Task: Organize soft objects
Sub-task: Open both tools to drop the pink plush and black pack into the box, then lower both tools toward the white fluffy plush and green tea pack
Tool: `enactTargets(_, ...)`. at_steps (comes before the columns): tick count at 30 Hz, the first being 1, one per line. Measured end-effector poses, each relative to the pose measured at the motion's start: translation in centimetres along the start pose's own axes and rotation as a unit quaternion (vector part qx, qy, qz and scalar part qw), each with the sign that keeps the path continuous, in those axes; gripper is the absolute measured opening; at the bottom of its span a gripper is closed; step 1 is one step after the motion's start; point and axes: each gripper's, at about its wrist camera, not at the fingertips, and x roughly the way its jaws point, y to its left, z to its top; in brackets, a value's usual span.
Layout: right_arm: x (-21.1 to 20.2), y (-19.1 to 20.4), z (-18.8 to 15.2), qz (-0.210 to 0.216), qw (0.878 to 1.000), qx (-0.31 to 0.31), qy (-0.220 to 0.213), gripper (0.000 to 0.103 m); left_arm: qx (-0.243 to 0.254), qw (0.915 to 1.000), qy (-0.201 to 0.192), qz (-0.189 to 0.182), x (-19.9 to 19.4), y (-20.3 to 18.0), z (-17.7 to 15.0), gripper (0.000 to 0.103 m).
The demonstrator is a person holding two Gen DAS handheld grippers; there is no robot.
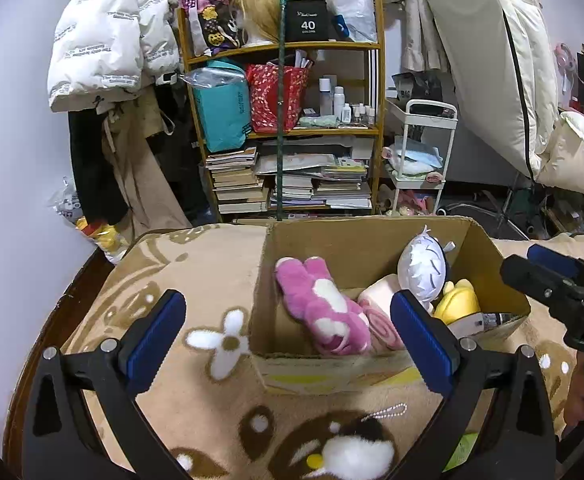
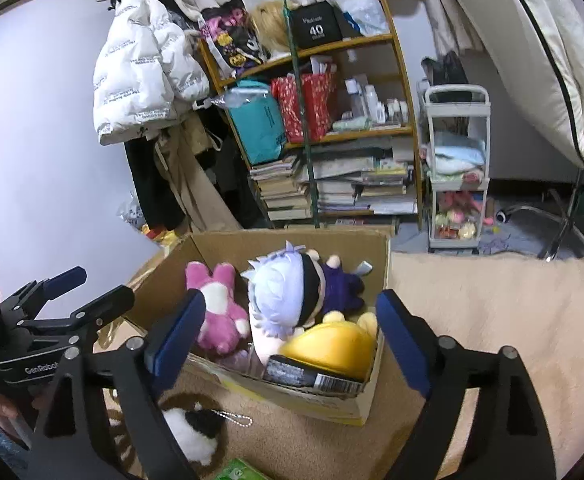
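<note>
Several plush toys already fill the open brown cardboard box (image 2: 227, 252); both the left gripper (image 1: 287, 334) and the right gripper (image 2: 292, 338) stand spread and empty, and the black-and-white plush keychain (image 2: 189, 432) waits outside on the blanket.

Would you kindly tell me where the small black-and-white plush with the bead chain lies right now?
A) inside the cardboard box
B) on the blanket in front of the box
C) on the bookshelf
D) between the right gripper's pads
B: the black-and-white plush lies on the blanket, outside the box.
</note>
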Motion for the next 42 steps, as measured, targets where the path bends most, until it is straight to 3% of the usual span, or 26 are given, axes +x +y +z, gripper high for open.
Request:
enactTargets(3,-0.8,0.6,0.1,0.000,1.000,-0.001,-0.004,0.093,-0.002,1.0000,-0.001,0.004,-1.0,0.3,-0.2,0.101)
enactTargets(5,-1.5,0.9,0.1,-0.002,1.000,-0.001,-0.010,0.103,-0.001,1.0000,0.001,0.004,-1.9,0.6,-0.4,0.101)
enactTargets(22,-7.4,3.5,-1.9,-0.043,0.999,-0.022,-0.013,0.103,-0.006,0.9999,0.015,-0.004,-8.6,1.0,-2.9,0.101)
enactTargets(34,-10.2,4.3,-4.7,-0.046,0.999,-0.012,0.016,0.103,-0.007,0.9992,0.039,-0.006,-10.5,0.4,-5.1,0.101)
enactTargets(42,-9.4,4.9,-6.9,-0.037,0.998,0.003,0.056,0.103,-0.013,0.9980,0.062,-0.003,-9.8,0.4,-5.9,0.101)
